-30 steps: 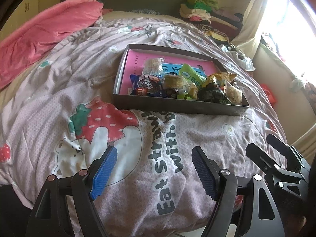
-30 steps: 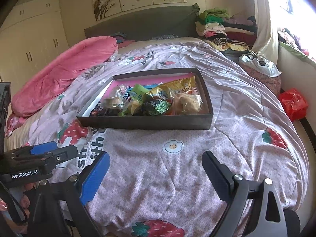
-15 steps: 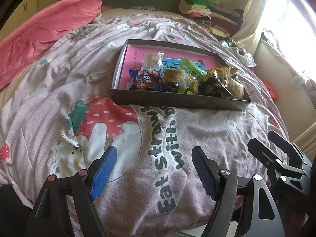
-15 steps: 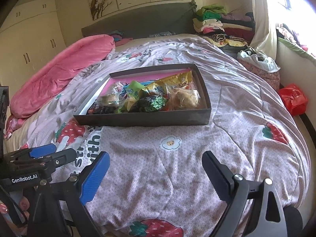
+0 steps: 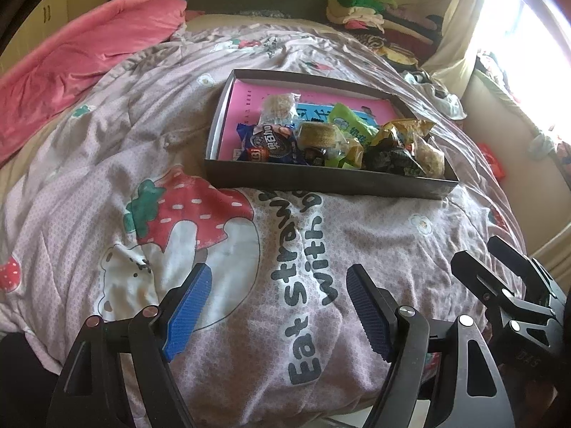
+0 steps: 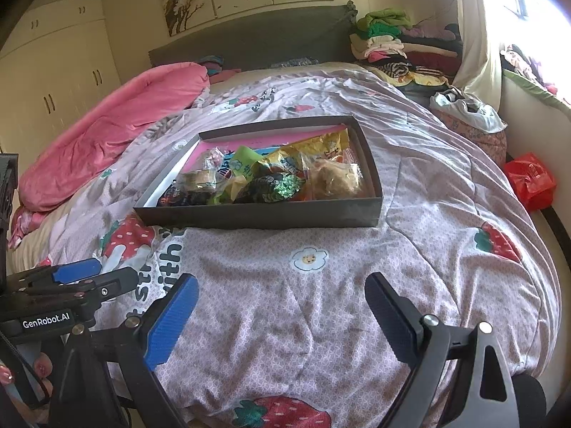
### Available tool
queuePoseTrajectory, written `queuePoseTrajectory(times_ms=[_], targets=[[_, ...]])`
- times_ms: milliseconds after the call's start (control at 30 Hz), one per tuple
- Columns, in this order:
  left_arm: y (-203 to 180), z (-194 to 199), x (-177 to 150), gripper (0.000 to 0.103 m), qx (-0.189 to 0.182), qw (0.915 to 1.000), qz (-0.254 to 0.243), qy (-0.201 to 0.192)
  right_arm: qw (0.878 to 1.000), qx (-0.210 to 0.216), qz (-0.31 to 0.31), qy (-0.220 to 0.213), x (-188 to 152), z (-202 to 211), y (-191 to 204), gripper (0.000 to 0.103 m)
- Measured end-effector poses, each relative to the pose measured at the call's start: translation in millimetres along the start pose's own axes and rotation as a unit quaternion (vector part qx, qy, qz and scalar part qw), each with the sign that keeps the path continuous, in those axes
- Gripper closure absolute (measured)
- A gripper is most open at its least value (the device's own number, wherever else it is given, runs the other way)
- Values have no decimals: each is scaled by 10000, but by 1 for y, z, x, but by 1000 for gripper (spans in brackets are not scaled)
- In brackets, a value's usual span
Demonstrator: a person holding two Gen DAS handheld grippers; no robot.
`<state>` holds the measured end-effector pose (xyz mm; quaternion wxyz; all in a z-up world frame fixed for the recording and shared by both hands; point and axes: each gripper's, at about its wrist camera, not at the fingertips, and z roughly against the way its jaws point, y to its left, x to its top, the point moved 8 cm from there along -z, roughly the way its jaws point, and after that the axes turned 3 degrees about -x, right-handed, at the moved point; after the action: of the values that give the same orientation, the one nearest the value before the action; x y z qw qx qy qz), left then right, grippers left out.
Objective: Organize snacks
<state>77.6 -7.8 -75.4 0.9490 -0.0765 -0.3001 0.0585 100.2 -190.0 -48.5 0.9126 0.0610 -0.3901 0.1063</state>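
- We are in a bedroom, looking across a bed spread with a pale quilt (image 6: pixel 271 306) printed with strawberries and lettering; a pink blanket (image 6: pixel 117 132) lies bunched along its left side, and folded clothes (image 6: pixel 389 39) are stacked by the headboard.
- We see a shallow dark box (image 6: pixel 260 215) resting on the quilt near the middle of the bed, its pink floor showing on the left.
- We find the snacks (image 6: pixel 271 178) heaped inside that box, mostly toward its near and right parts: a blue biscuit packet (image 5: pixel 271 144), a green packet (image 5: pixel 348 121), and clear-wrapped pastries.
- Our left gripper (image 5: pixel 278 306) hangs over the bare quilt on the near side of the box, jaws apart, nothing between them.
- Our right gripper (image 6: pixel 282 317) hangs beside it, jaws spread wide and empty, well short of the box.
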Motion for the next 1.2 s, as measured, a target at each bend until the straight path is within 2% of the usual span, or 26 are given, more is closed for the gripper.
queuePoseTrajectory(times_ms=[767, 1033, 1200], targets=[[3, -5, -1, 24, 156, 9999, -29, 54, 9999, -3, -98, 30, 1, -2, -5, 8], [14, -9, 0, 24, 431, 9991, 26, -22, 9998, -163, -44, 52, 4, -9, -14, 8], [25, -22, 0, 24, 611, 9980, 97, 140, 9990, -349, -273, 7, 16, -16, -41, 6]])
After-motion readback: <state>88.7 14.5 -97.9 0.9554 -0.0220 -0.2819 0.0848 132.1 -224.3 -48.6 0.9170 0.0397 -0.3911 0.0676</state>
